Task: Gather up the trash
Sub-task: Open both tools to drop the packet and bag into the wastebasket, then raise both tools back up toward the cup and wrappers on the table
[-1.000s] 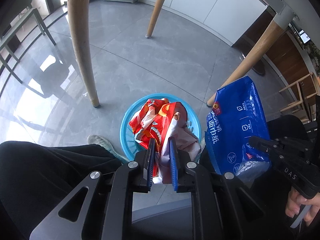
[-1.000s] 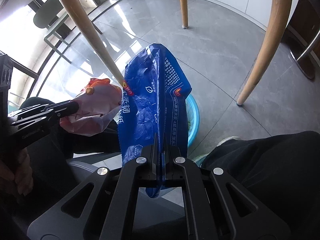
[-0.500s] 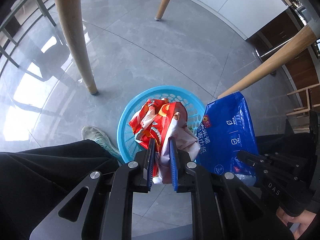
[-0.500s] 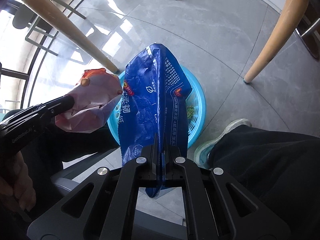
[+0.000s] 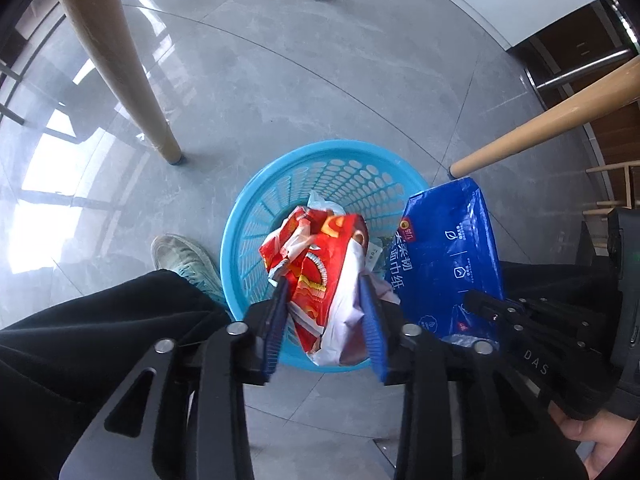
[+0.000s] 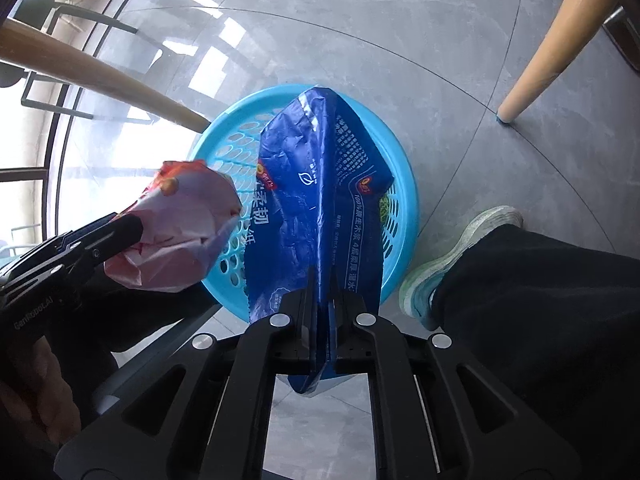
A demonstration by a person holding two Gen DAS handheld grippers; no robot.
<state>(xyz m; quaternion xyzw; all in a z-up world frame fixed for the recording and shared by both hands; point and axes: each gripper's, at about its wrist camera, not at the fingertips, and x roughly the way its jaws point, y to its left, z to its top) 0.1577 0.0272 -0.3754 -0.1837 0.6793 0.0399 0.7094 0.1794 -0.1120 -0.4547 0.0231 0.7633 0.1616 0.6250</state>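
Observation:
A round blue plastic basket (image 5: 332, 145) (image 6: 224, 120) stands on the grey floor straight below both grippers. My left gripper (image 5: 324, 284) hangs over it with its blue pads (image 5: 370, 320) spreading. A crumpled red and white snack wrapper (image 5: 320, 252) (image 6: 188, 216) sits loosely between them, above the basket's near side. My right gripper (image 6: 325, 292) holds its jaws slightly apart and opening. A blue tissue-pack bag (image 6: 320, 200) (image 5: 444, 248) still stands in the narrow gap, leaning out over the basket's right rim. Some green and white scraps lie inside the basket.
Wooden table legs (image 5: 116, 60) (image 5: 552, 128) (image 6: 548, 48) stand close around the basket. The person's black trouser legs and pale shoes (image 5: 180, 256) (image 6: 448, 256) flank it on both sides. A hand (image 5: 600, 444) grips the right tool. A dark chair (image 6: 60, 12) is far left.
Both grippers have come down closer to the basket, which now looks larger. The left jaws have spread wide around the wrapper, and the right jaws have parted a little around the blue bag.

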